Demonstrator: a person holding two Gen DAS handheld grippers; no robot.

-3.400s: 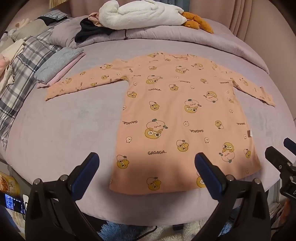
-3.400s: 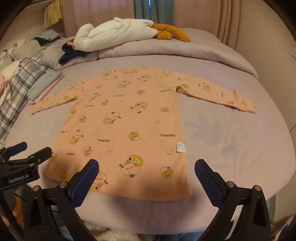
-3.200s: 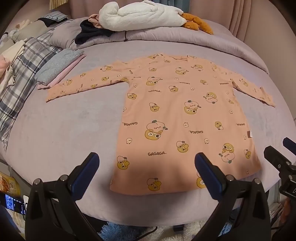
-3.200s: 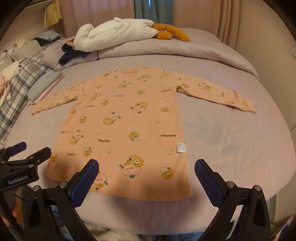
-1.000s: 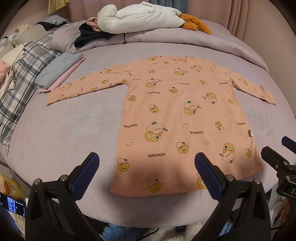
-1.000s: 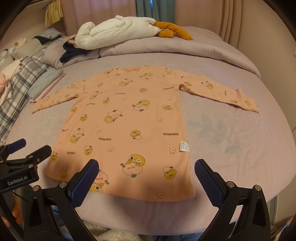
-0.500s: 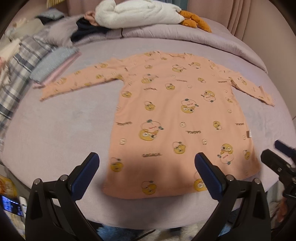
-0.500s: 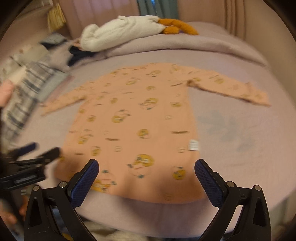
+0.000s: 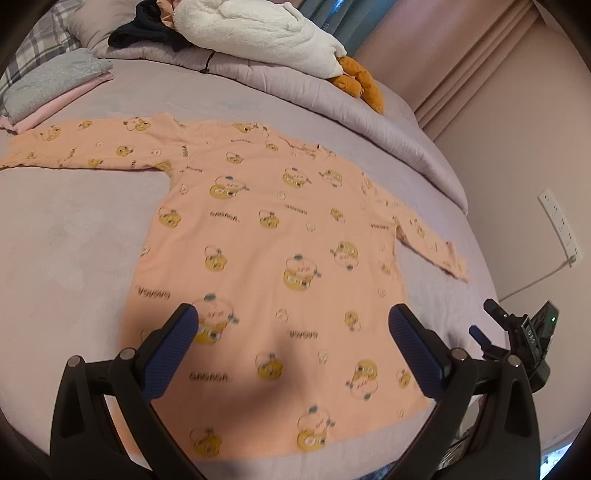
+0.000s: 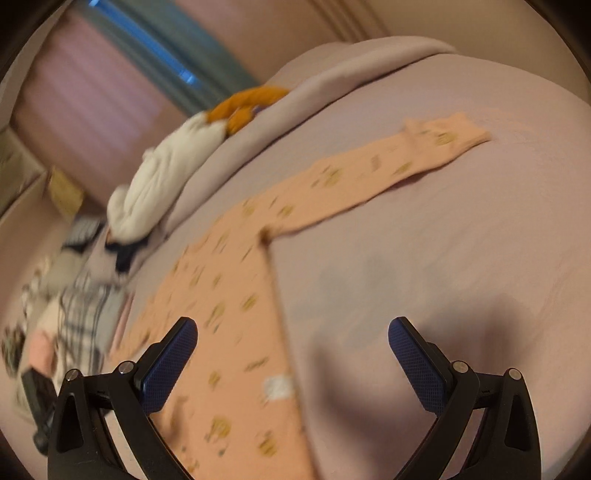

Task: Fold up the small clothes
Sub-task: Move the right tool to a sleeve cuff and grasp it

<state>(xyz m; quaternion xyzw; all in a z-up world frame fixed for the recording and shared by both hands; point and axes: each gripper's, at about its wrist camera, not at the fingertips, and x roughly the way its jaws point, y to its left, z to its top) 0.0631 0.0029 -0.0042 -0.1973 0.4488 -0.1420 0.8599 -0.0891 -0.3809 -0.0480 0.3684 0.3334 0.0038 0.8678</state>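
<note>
Grippers frame the near edge of the bed: the left gripper hangs released above the hem of the shirt, jaws spread wide and holding nothing; the right gripper, equally released and empty, straddles the shirt's right side seam, near its white tag. The peach shirt lies flat across the middle of the lilac bed, hem near, collar far, both sleeves spread outward. Its right sleeve runs far right to a cuff resting on bare sheet. Far left, a folded pile sits just beside the left cuff. Beyond the collar, a white plush lies on the rolled duvet.

The step in hand looks like the opening sleeve fold. Done well, it probably means pinching the right cuff and the shoulder together, then carrying the sleeve inward across the body, keeping the fabric low so the torso does not drag or wrinkle.

Against the frame a second earlier, both cameras have moved forward over the shirt. The right view has rolled sharply and swung toward the right sleeve, and is blurred. The shirt itself has not shifted.
</note>
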